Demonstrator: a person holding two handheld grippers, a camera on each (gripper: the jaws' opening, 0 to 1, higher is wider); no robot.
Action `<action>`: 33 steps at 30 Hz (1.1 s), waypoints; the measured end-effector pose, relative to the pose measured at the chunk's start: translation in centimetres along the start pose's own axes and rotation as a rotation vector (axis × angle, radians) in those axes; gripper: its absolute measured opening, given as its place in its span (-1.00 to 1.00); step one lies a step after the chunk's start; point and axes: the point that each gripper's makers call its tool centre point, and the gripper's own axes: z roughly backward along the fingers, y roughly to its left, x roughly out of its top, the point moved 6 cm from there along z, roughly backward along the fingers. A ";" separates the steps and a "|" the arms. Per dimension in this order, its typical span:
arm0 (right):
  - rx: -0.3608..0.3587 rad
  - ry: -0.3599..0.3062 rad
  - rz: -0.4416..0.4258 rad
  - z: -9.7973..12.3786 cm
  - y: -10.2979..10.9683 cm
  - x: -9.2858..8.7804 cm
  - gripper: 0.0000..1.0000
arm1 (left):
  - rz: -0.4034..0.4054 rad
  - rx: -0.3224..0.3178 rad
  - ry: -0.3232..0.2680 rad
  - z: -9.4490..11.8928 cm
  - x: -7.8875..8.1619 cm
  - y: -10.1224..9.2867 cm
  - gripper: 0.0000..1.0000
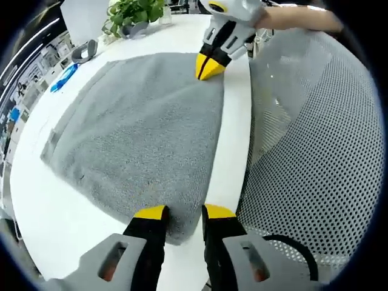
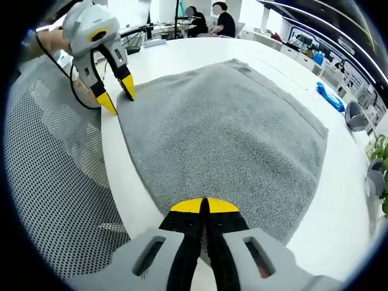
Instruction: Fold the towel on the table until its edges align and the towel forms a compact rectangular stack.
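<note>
We count one grey terry towel (image 1: 142, 130) spread flat mid-frame on the white table (image 1: 54, 212). The left tongs (image 1: 183, 213) stand parted, yellow tips straddling the towel's near corner. The right tongs (image 2: 203, 206) are pinched together on the opposite corner. At frame right we note one perforated mesh chair (image 1: 315, 145).

Towel (image 2: 224, 133) corner hidden beneath the right gripper's (image 2: 204, 206) closed tips; potted plant (image 2: 381, 163), far right of them, cut off.
</note>
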 end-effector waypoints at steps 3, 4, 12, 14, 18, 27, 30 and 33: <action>0.055 0.004 -0.050 0.3 -0.1 -0.2 -1.00 | 0.057 -0.001 -0.023 0.1 -0.5 0.1 -0.52; 0.085 -0.013 -0.067 0.4 -0.2 -0.4 -1.00 | 0.052 0.000 -0.031 0.1 -0.6 0.1 -0.52; 0.205 -0.001 -0.078 3.0 -1.7 -3.9 -0.90 | 0.047 0.011 -0.053 0.1 -0.7 0.0 -0.53; 0.205 0.015 -0.033 3.7 -1.9 -4.8 -0.86 | 0.046 0.016 -0.055 0.2 -0.8 0.0 -0.54; 0.171 0.055 0.140 4.9 -2.4 -6.4 -0.84 | 0.057 0.023 -0.055 0.4 -1.2 0.2 -0.58; 0.111 0.060 0.225 5.2 -2.2 -7.1 -0.86 | 0.066 0.038 -0.050 0.5 -1.6 0.3 -0.61; 0.097 0.064 0.244 5.3 -2.3 -7.1 -0.87 | 0.067 0.040 -0.050 0.5 -1.6 0.3 -0.62; 0.072 0.074 0.234 5.4 -2.8 -7.2 -0.95 | 0.078 0.044 -0.054 0.5 -1.6 0.4 -0.63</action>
